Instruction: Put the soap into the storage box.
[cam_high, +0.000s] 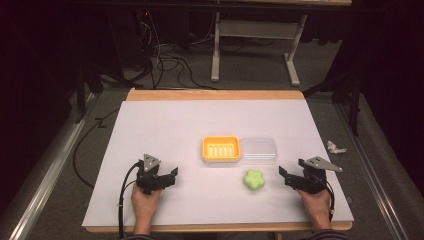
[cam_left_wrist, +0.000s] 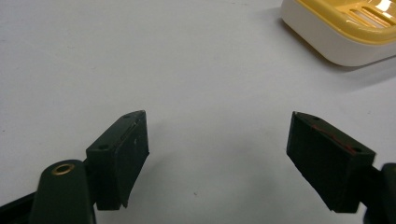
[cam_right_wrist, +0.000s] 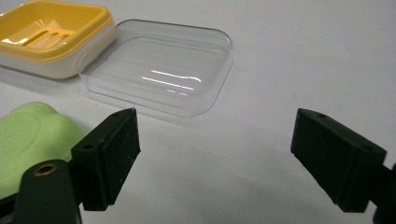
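Fingers (cam_right_wrist: 107, 158) of both grippers spread, nothing held; soap (cam_high: 254, 179) lies just in front of soap dish (cam_high: 220, 149), lid (cam_high: 258, 150) open beside it, ready for loading.

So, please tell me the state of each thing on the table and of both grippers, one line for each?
Soap dish: open, tray empty, flat on the table.
Clear lid: off the dish, lying hollow side up, touching its right side.
Green soap: loose on the table, in front of the lid, held by nothing.
Left gripper: jaws wide open, nothing between them.
Right gripper: jaws wide open, nothing between them, soap beside it.
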